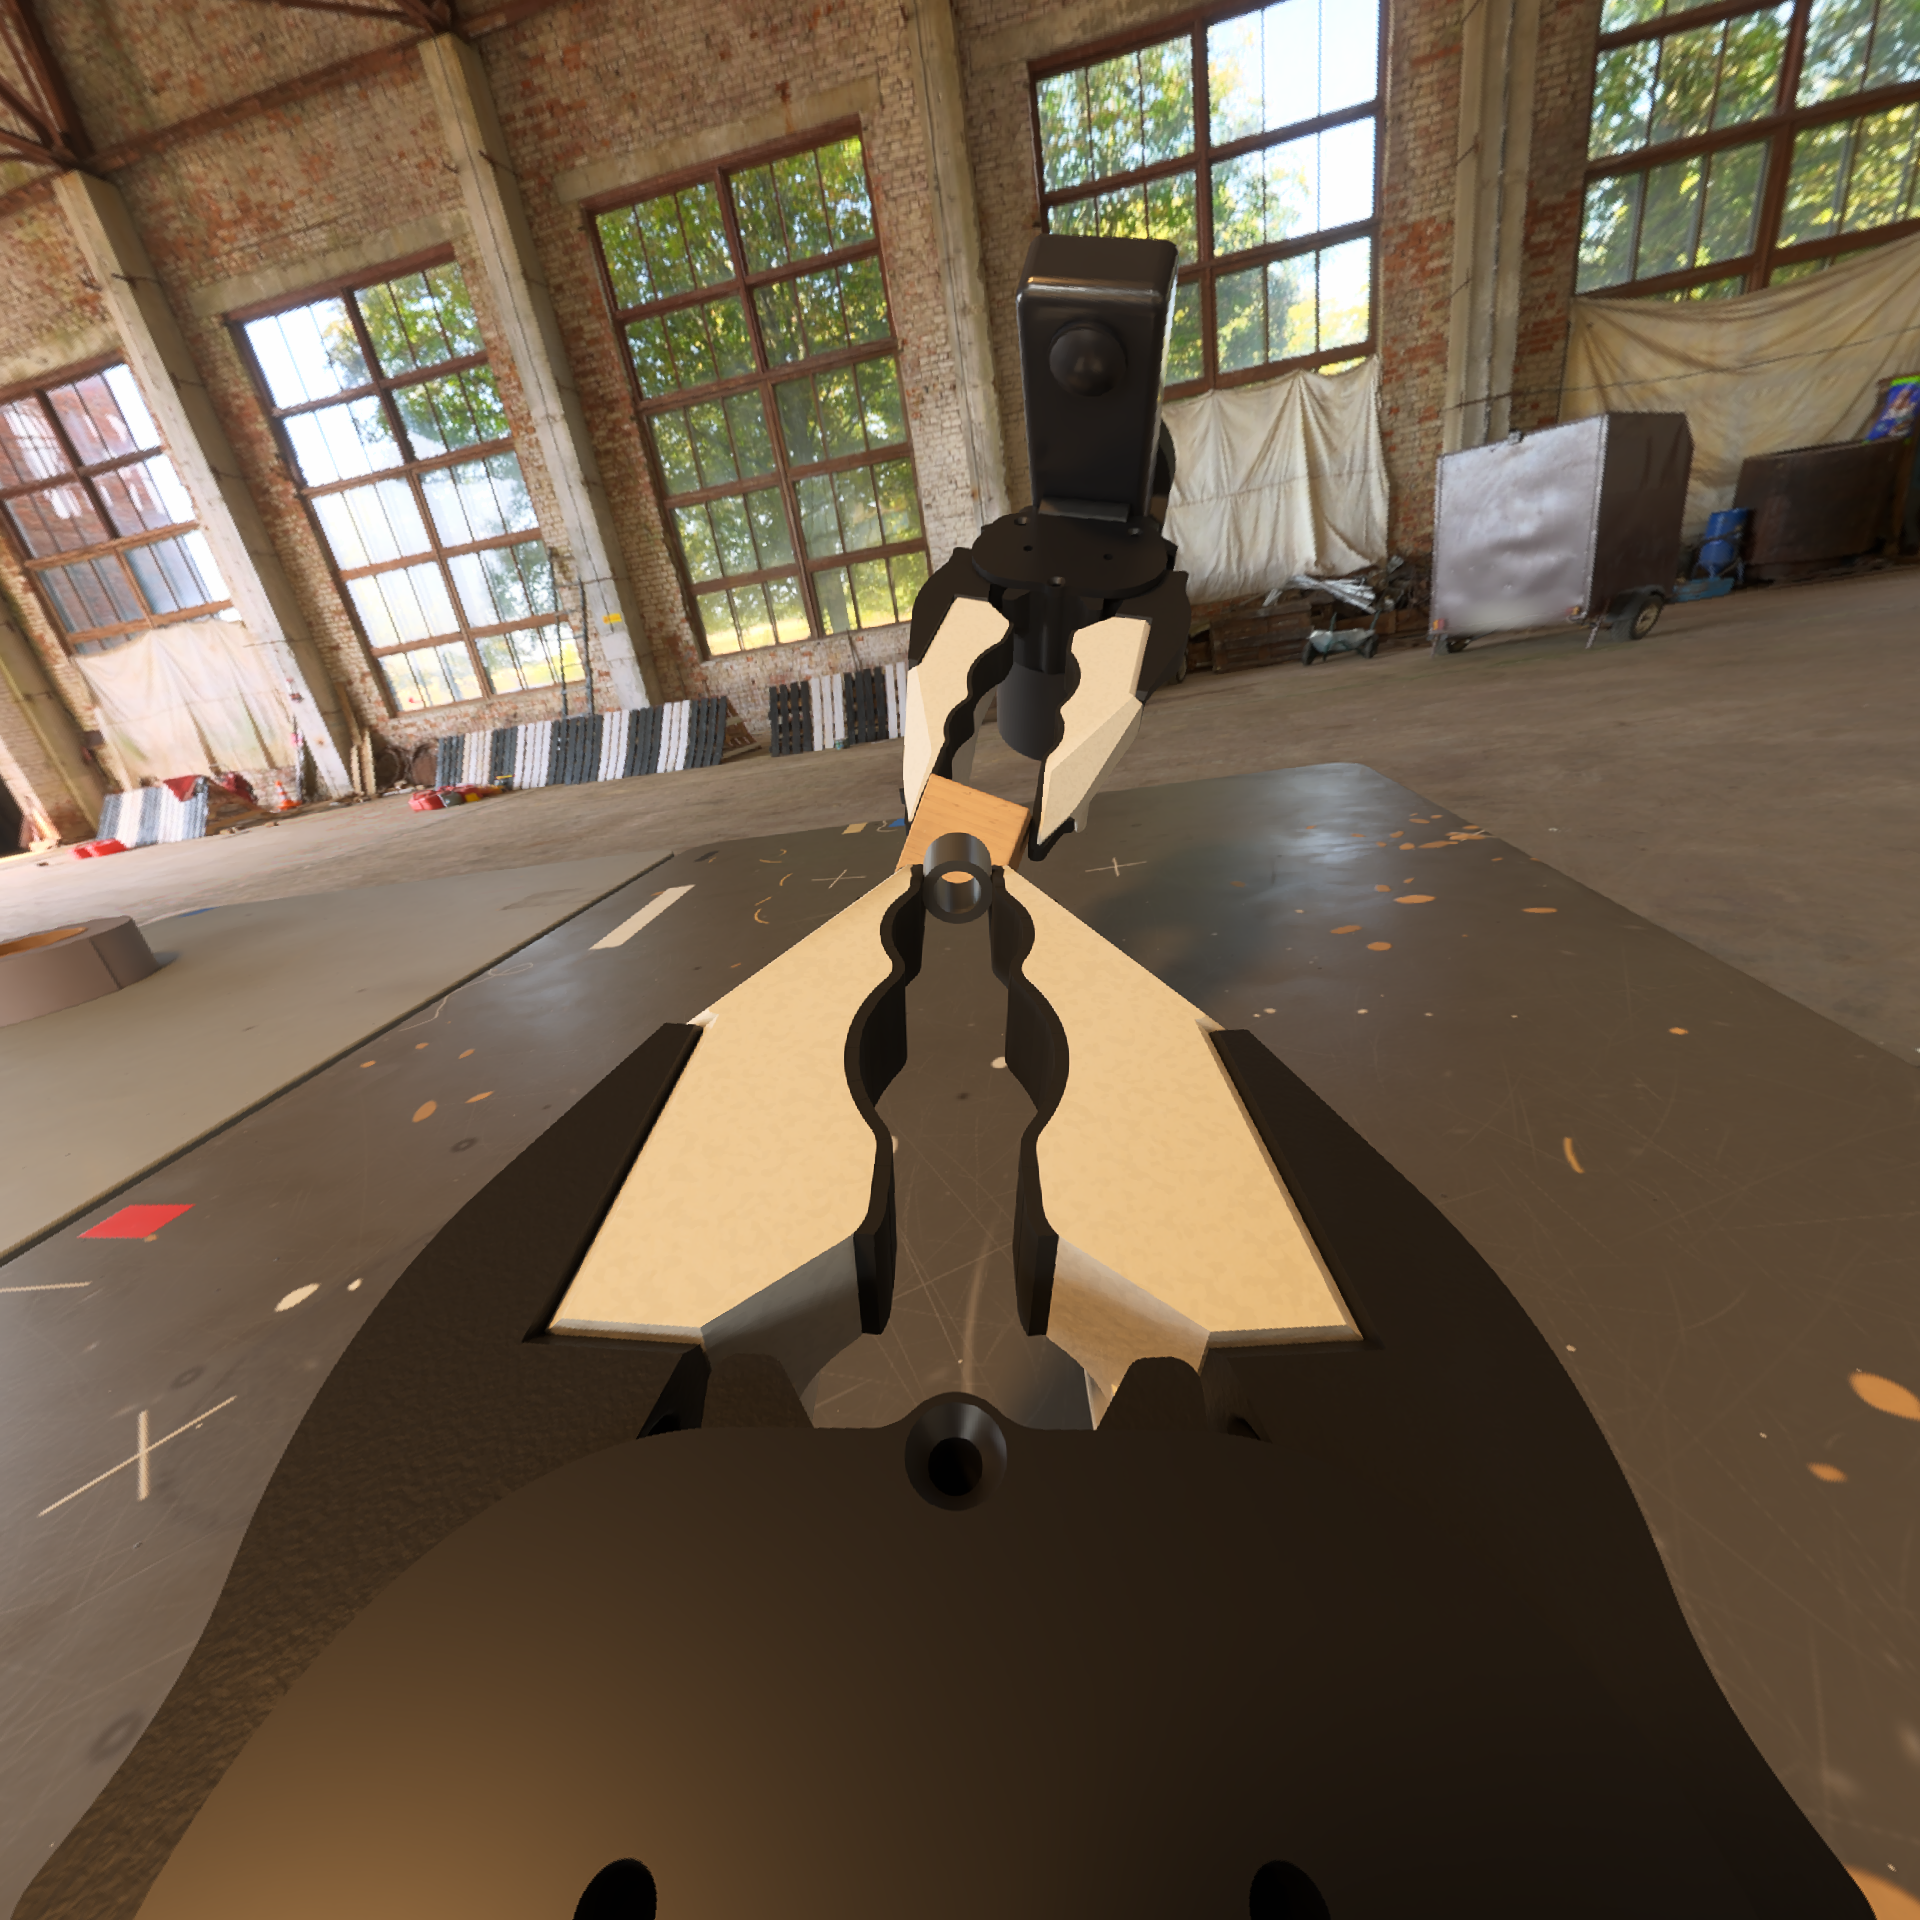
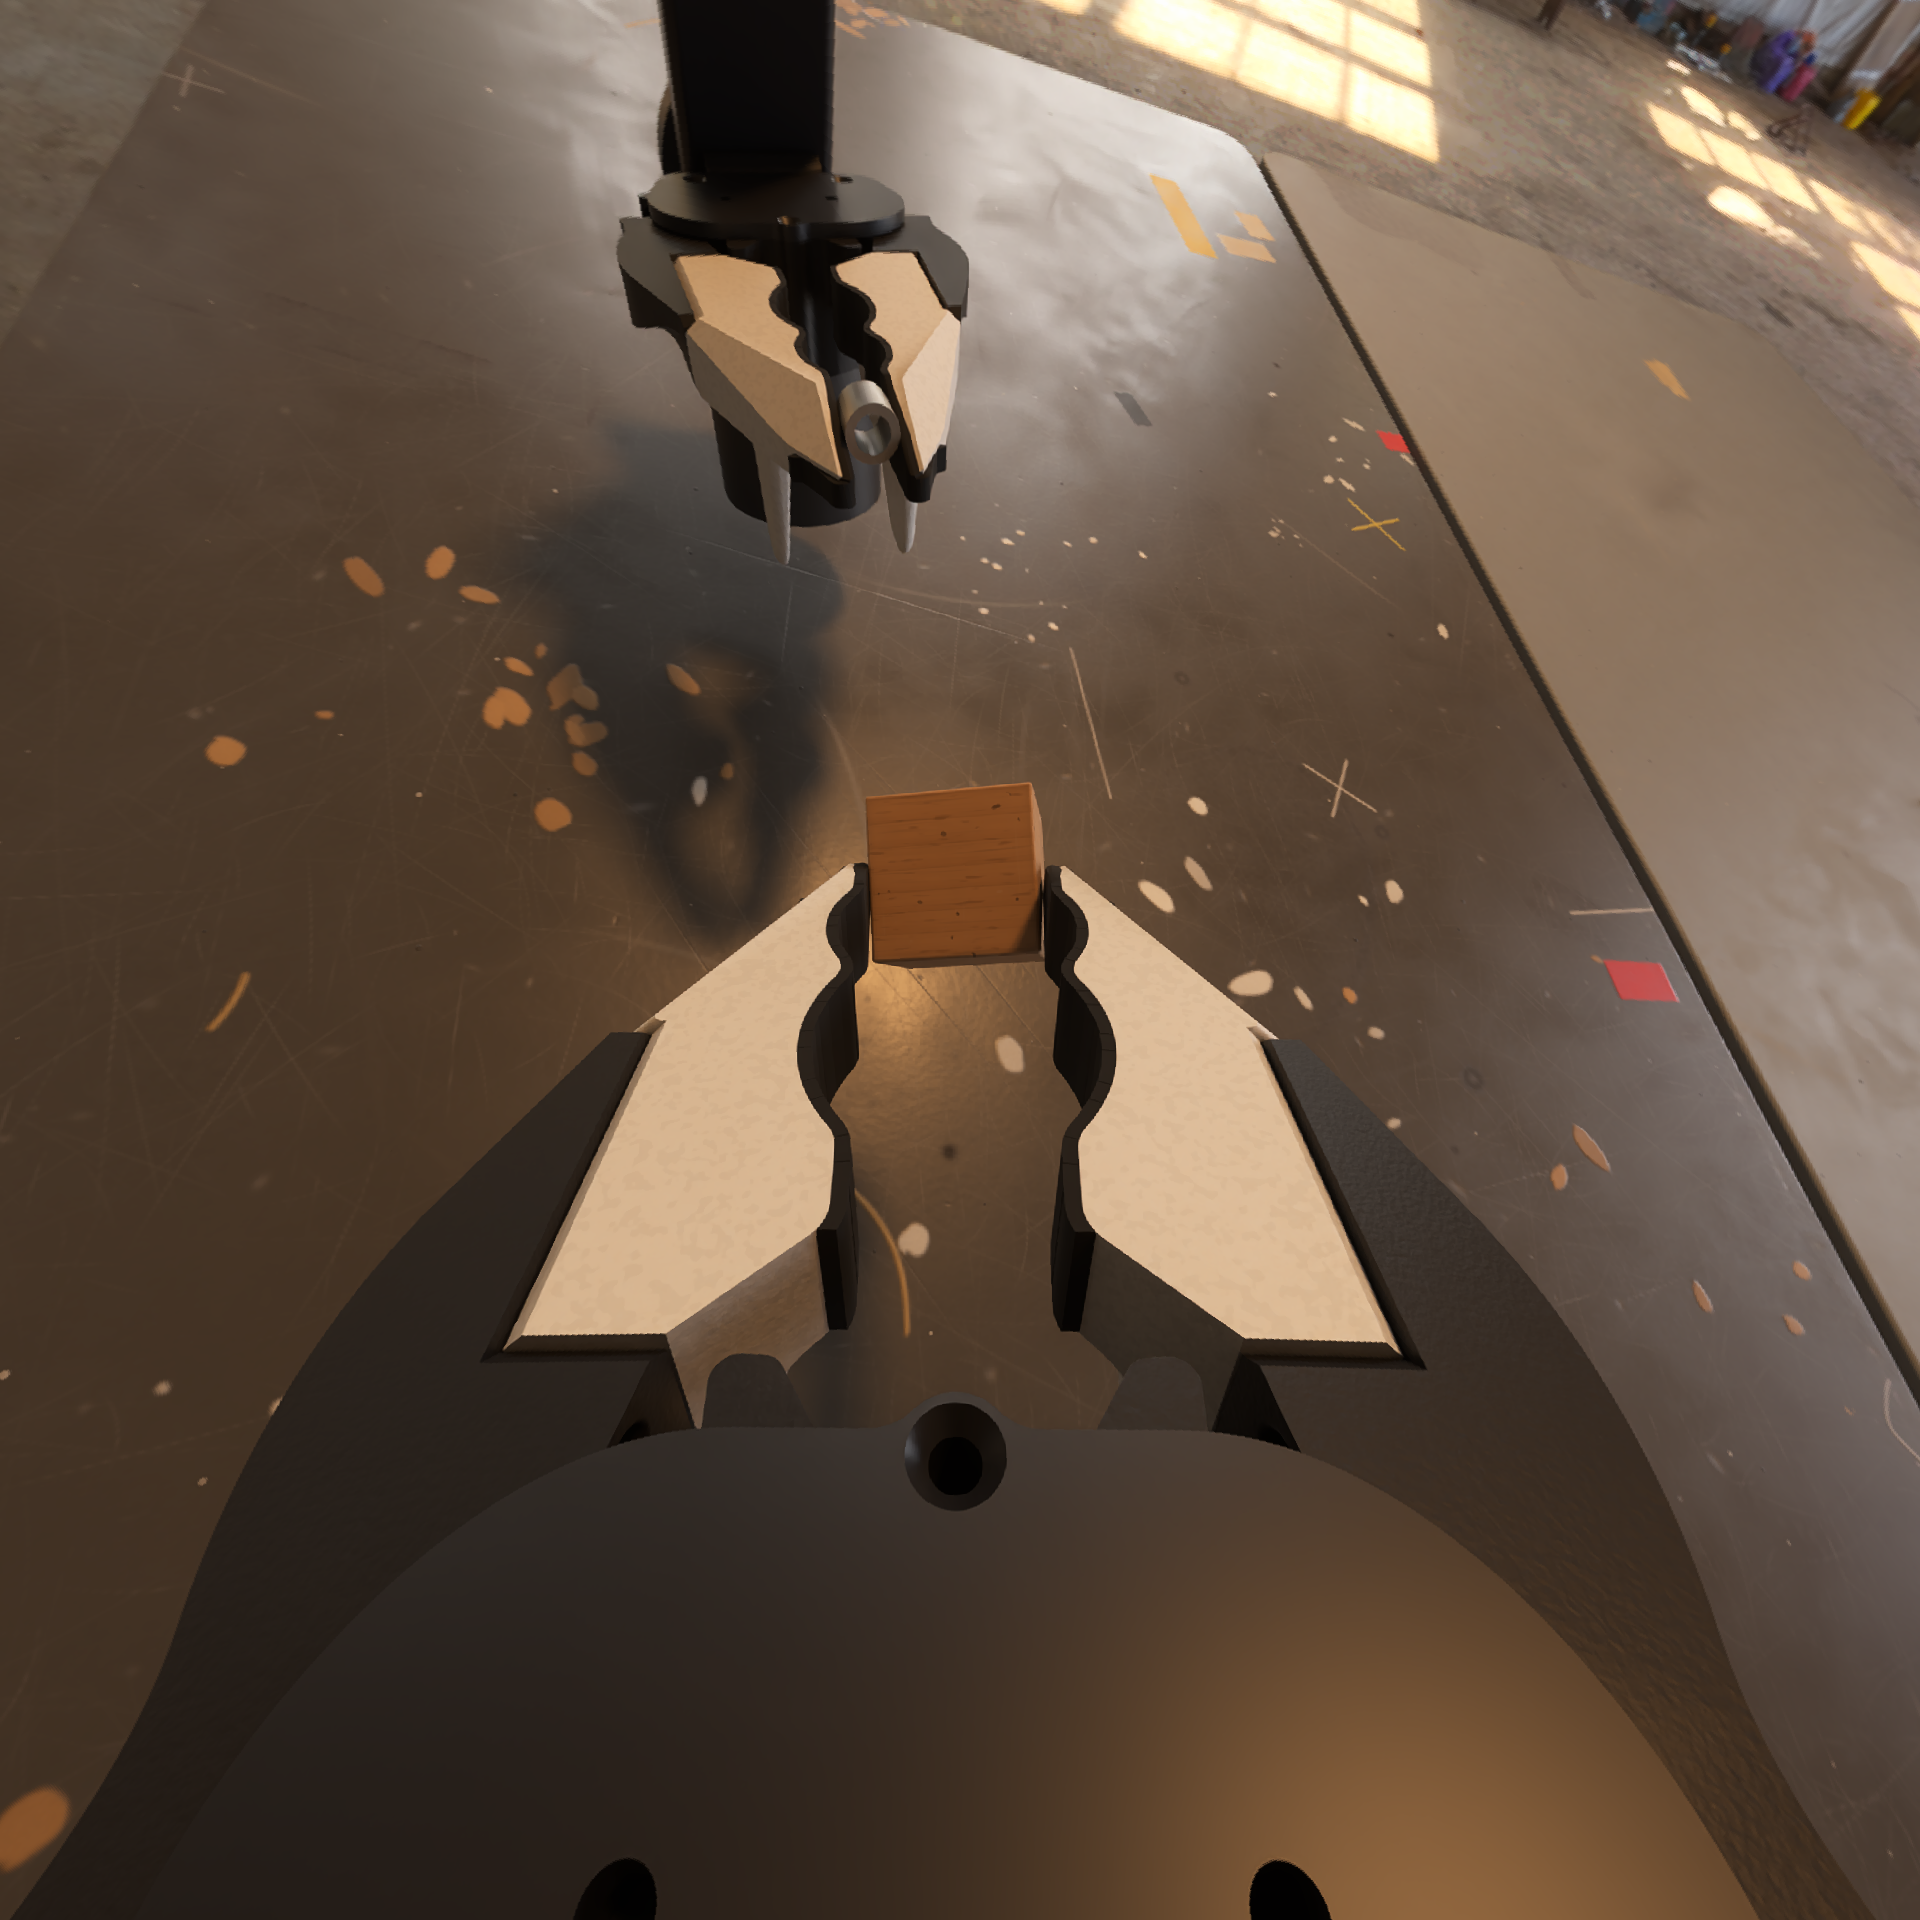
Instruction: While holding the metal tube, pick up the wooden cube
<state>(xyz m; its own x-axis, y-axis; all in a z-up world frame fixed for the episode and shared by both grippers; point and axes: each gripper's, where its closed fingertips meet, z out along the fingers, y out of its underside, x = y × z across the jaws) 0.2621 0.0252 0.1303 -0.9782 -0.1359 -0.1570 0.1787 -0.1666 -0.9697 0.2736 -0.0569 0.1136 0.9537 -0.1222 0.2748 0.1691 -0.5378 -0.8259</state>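
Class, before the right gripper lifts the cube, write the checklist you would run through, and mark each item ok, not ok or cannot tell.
1. Tube clamped in left gripper: ok.
2. Cube between the jaws of the right gripper: ok.
3. Right jaws pressing both cube sides: cannot tell; they look flush.
4. Cube off the table: cannot tell.
5. Left gripper apart from the cube: ok, seen in the right wrist view.
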